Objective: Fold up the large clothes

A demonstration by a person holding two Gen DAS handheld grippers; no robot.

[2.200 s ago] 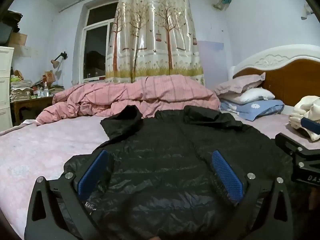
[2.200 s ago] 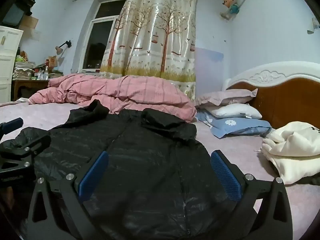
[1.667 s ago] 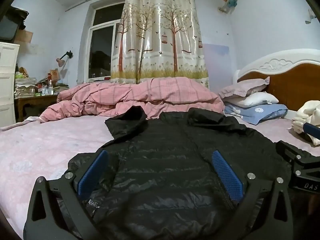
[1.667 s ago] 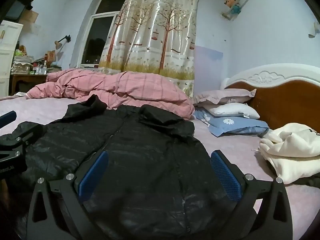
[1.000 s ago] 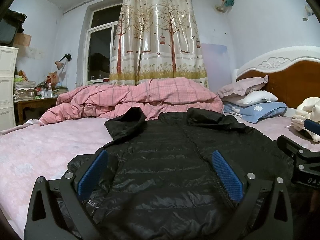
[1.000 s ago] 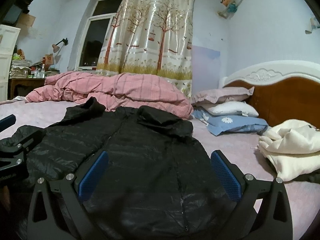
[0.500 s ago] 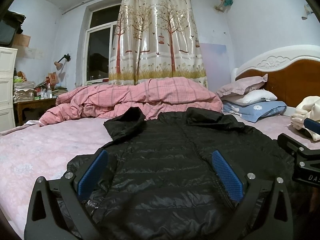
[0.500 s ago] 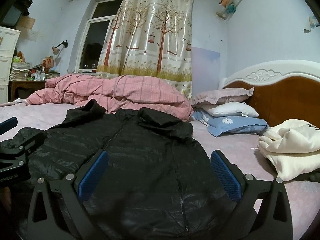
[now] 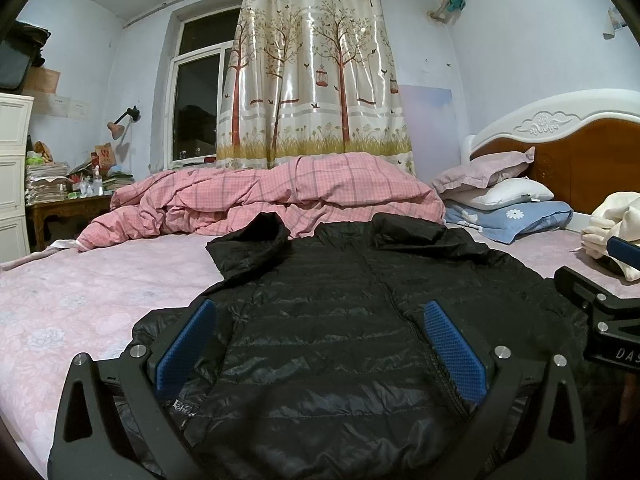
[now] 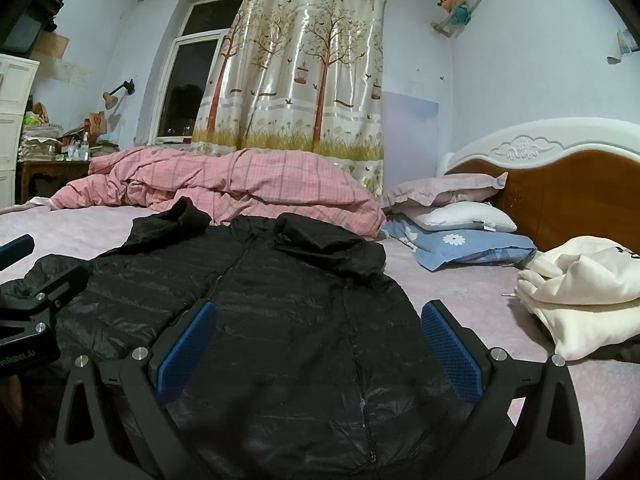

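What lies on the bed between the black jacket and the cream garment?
Only bare pink bedsheet lies between the black jacket and the cream garment; the right wrist view shows this.

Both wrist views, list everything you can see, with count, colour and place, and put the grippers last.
jacket: one, black, spread flat on the bed, collar toward the window.
bed: one, pink sheet, brown and white headboard at right.
quilt: one, pink checked, bunched beyond the jacket.
pillows: three, pink, white and blue, stacked by the headboard.
cream garment: one, heaped on the bed at right.
curtain: one, cream with trees, over the window.
lamp: one, on the left wall.
left gripper: black, blue pads, open over the jacket.
right gripper: the same, open over the jacket.
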